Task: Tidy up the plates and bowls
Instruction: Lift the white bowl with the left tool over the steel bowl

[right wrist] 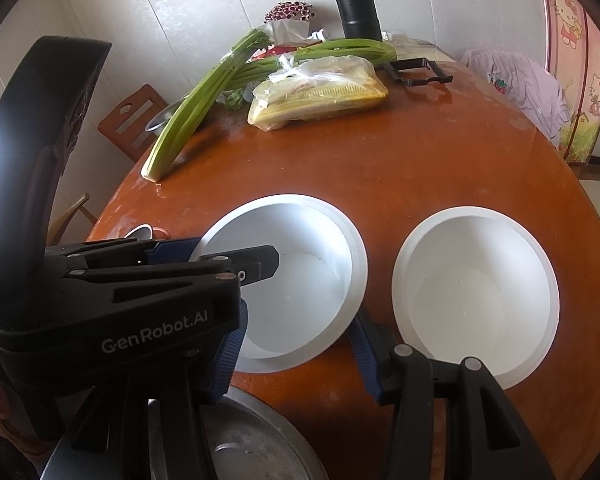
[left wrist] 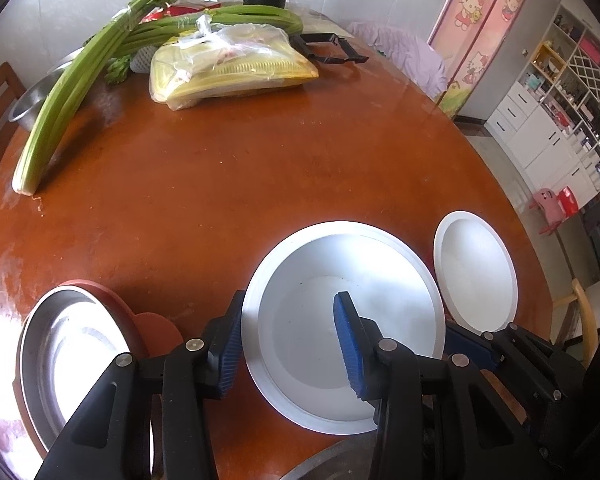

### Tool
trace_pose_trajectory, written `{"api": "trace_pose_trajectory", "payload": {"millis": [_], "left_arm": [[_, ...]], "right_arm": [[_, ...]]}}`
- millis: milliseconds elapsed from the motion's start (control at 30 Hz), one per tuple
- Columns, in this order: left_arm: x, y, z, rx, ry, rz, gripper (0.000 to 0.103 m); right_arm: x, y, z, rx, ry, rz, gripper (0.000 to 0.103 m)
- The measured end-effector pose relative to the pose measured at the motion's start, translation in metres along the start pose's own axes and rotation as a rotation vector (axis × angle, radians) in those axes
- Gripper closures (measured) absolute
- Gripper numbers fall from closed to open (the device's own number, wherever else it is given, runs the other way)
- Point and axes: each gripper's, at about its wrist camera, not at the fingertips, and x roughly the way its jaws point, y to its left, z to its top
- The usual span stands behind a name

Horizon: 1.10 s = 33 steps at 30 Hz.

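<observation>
My left gripper [left wrist: 288, 344] straddles the near-left rim of the round white deep bowl [left wrist: 342, 320], jaws apart, pads not visibly pressing. My right gripper [right wrist: 296, 354], narrowest yet gripping nothing, spans its near edge. Right of that bowl sits a second white bowl [right wrist: 476, 300]; left, a steel dish [left wrist: 70, 356].

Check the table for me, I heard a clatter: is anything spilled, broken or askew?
Nothing looks spilled or broken; the left white bowl and right white bowl look intact. The one oddity is the celery bunch, lying slanted across a steel basin at the table edge, its cut end resting on the tabletop.
</observation>
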Motion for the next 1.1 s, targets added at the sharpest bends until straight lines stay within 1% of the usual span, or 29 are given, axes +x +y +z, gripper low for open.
{"api": "trace_pose_trajectory", "payload": {"millis": [467,833,1100], "left_arm": [[-0.033,-0.005,-0.012,0.008,-0.059,0.014,0.060],[-0.069,-0.020,-0.037,0.024,-0.125,0.046,0.060],[-0.089,-0.032,-0.062,0.026,-0.159,0.050,0.060]], "right_arm": [[-0.022,0.011,-0.003,-0.030,-0.047,0.011,0.052],[-0.052,0.022,-0.018,-0.068,-0.097,0.023,0.051],[-0.073,0.026,-0.035,-0.092,-0.129,0.021,0.051]]}}
